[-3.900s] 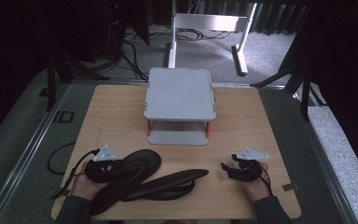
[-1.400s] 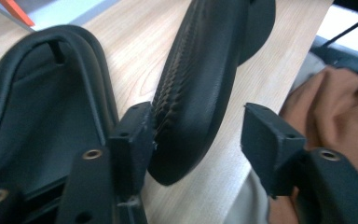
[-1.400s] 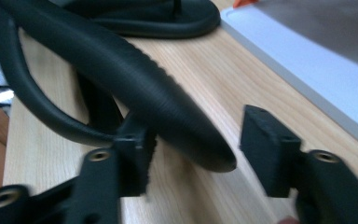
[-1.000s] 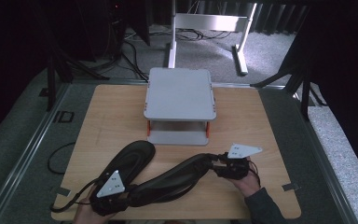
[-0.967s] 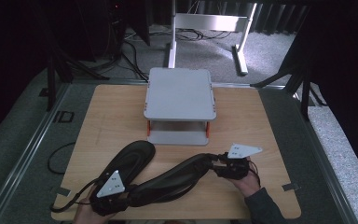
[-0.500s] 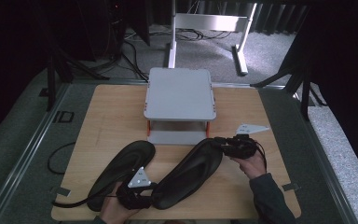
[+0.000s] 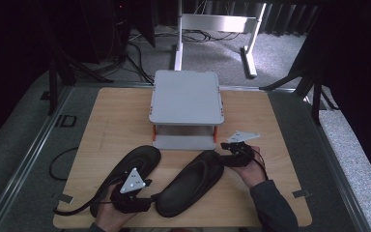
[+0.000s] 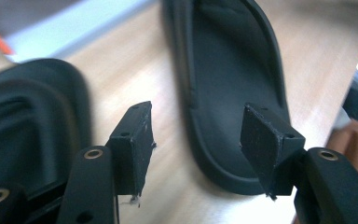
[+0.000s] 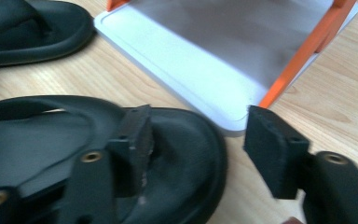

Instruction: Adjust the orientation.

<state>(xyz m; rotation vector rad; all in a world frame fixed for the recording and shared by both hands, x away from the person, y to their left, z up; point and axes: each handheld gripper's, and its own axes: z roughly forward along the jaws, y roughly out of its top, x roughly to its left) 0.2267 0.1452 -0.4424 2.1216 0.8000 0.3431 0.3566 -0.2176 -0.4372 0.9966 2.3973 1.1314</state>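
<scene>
Sandals (image 7: 193, 186) black, unbranded; left gripper (image 8: 196, 135), right gripper (image 9: 198, 140) jaws just opened, gripping nothing.

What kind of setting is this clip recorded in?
Most likely a lab or data-collection studio rather than a home: a bare wooden table on grey carpet, dark curtains around it, loose cables and a metal stand behind, and only staged props, two black sandals and a small grey rack.

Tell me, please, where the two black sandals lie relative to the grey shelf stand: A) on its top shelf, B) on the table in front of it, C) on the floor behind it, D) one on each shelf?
B: both sandals lie flat on the table, on the person's side of the stand.
</scene>
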